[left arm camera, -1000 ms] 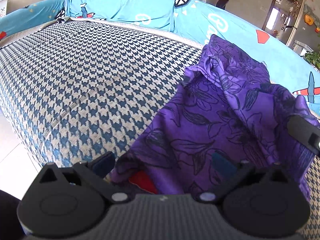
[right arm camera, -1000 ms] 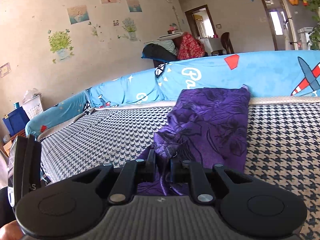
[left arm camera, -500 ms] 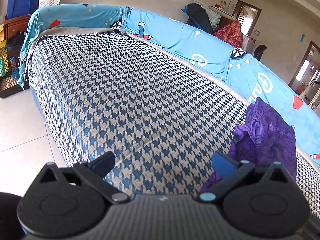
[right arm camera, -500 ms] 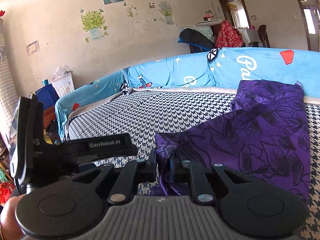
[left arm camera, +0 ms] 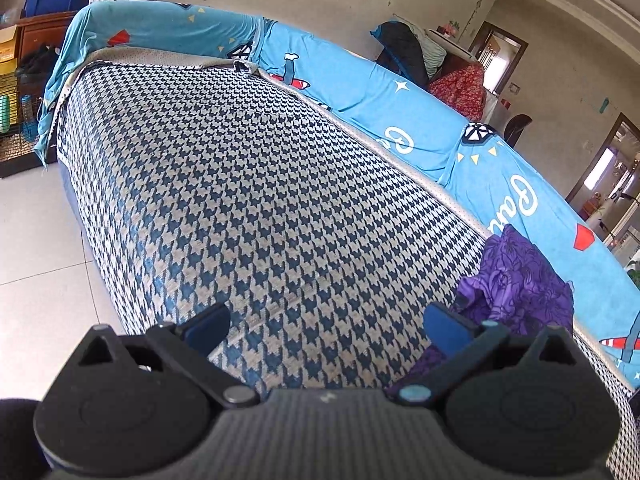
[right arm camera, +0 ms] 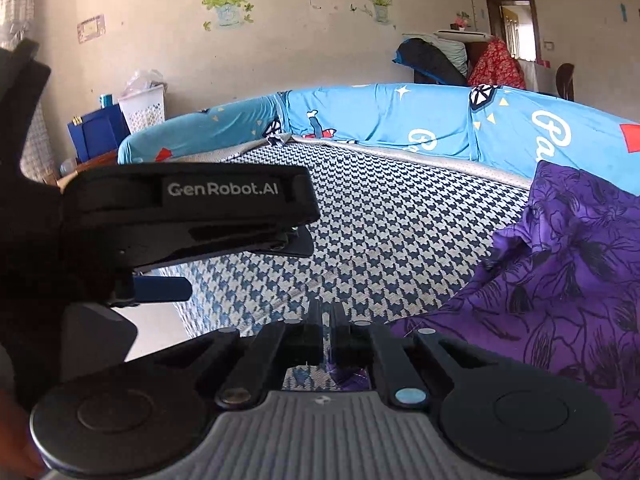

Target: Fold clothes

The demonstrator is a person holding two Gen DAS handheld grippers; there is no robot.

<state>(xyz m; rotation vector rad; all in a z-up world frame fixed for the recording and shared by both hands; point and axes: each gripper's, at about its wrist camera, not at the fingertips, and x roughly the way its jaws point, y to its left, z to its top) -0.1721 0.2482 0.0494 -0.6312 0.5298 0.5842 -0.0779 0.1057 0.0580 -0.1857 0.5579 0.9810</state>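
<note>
A purple garment with black flower print (right arm camera: 560,288) lies on the houndstooth sofa seat (right arm camera: 380,240), its far end against the blue backrest. My right gripper (right arm camera: 326,320) is shut on a corner of the garment and holds it low over the seat. My left gripper (left arm camera: 326,322) is open and empty above the seat's front edge, left of the garment (left arm camera: 520,280). It also shows in the right wrist view (right arm camera: 168,280), close on the left.
The blue printed backrest cover (left arm camera: 400,120) runs along the sofa's far side. The tiled floor (left arm camera: 36,248) lies at the left. A cabinet with a blue box and a white basket (right arm camera: 144,108) stands past the sofa's left end.
My left gripper has swung left, off the garment and over bare seat. My right gripper has drawn the held corner leftward, spreading the garment, and now sits right beside the left gripper.
</note>
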